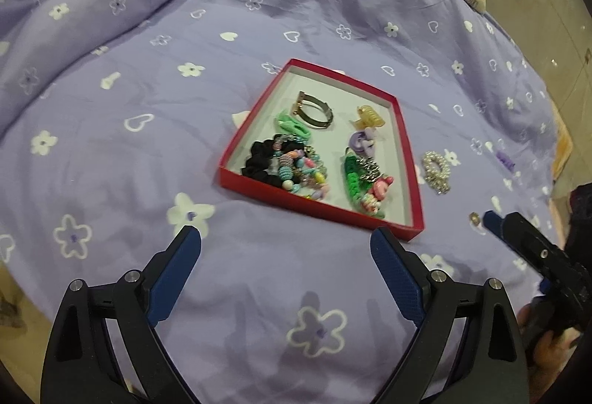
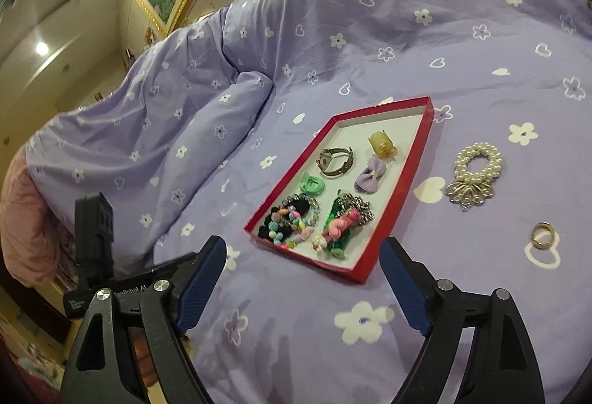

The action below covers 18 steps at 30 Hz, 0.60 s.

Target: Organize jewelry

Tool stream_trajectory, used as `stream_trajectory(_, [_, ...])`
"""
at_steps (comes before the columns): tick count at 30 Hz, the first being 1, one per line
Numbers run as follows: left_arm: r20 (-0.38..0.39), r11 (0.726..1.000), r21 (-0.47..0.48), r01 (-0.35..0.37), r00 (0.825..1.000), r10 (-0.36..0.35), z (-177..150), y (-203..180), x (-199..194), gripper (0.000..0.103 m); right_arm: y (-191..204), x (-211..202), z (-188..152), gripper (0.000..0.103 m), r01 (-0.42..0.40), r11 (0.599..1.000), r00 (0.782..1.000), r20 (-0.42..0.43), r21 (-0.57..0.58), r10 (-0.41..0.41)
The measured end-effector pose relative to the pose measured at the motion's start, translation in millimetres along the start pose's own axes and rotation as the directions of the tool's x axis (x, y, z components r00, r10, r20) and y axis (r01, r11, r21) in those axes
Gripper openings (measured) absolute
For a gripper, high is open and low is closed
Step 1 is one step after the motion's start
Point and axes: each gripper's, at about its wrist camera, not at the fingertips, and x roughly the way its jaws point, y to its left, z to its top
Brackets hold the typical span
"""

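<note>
**Both grippers wide apart, near the red tray**

A shallow red cardboard tray (image 2: pixel 397 211) with a white floor lies on a lilac bedspread with white flowers and hearts (image 1: pixel 148 152). Inside it lie beaded bracelets, a black scrunchie, a bronze bangle (image 2: pixel 335 161), a lilac bow and a yellow claw clip. Right of the tray, on the spread, rest a white pearl scrunchie (image 2: pixel 477 163) and, nearer, a small gold ring (image 2: pixel 542 235). The left gripper (image 1: pixel 285 241) and right gripper (image 2: pixel 301 254) both stand wide and empty.

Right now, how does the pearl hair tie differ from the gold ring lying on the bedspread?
The pearl hair tie is a wide loop of white beads with a silver flower ornament; the gold ring is a small plain metal band. The pearl hair tie lies further up the bedspread, the gold ring nearer the camera. Both lie outside the red tray.
</note>
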Motion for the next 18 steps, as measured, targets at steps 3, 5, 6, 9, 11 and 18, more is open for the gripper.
stream_trajectory(3, [0.024, 0.999, 0.022, -0.03, 0.999, 0.03, -1, -2, -8, 0.094, 11, -7, 1, 0.09, 0.062, 0.996, 0.998, -0.008, -0.071, -0.062])
stream_trajectory(5, [0.045, 0.998, 0.049, -0.05, 0.998, 0.048, 2, -5, -16, 0.094, 20, -11, 7, 0.092, 0.106, 0.987, 0.994, -0.013, -0.122, -0.109])
stream_trajectory(6, [0.054, 0.996, 0.069, -0.059, 0.997, 0.055, 5, -8, -21, 0.094, 25, -15, 11, 0.092, 0.125, 0.981, 0.992, -0.008, -0.147, -0.127])
stream_trajectory(9, [0.097, 0.991, 0.118, -0.065, 0.994, 0.054, 15, -14, -37, 0.1, 38, -25, 27, 0.099, 0.153, 0.967, 0.988, 0.015, -0.205, -0.154])
stream_trajectory(11, [0.138, 0.987, 0.135, -0.083, 0.988, 0.064, 21, -18, -46, 0.103, 48, -30, 38, 0.101, 0.173, 0.955, 0.985, 0.031, -0.241, -0.171])
stream_trajectory(18, [0.156, 0.981, 0.119, -0.153, 0.979, 0.134, 16, -11, -35, 0.103, 56, -18, 29, 0.101, 0.245, 0.922, 0.969, 0.055, -0.301, -0.239])
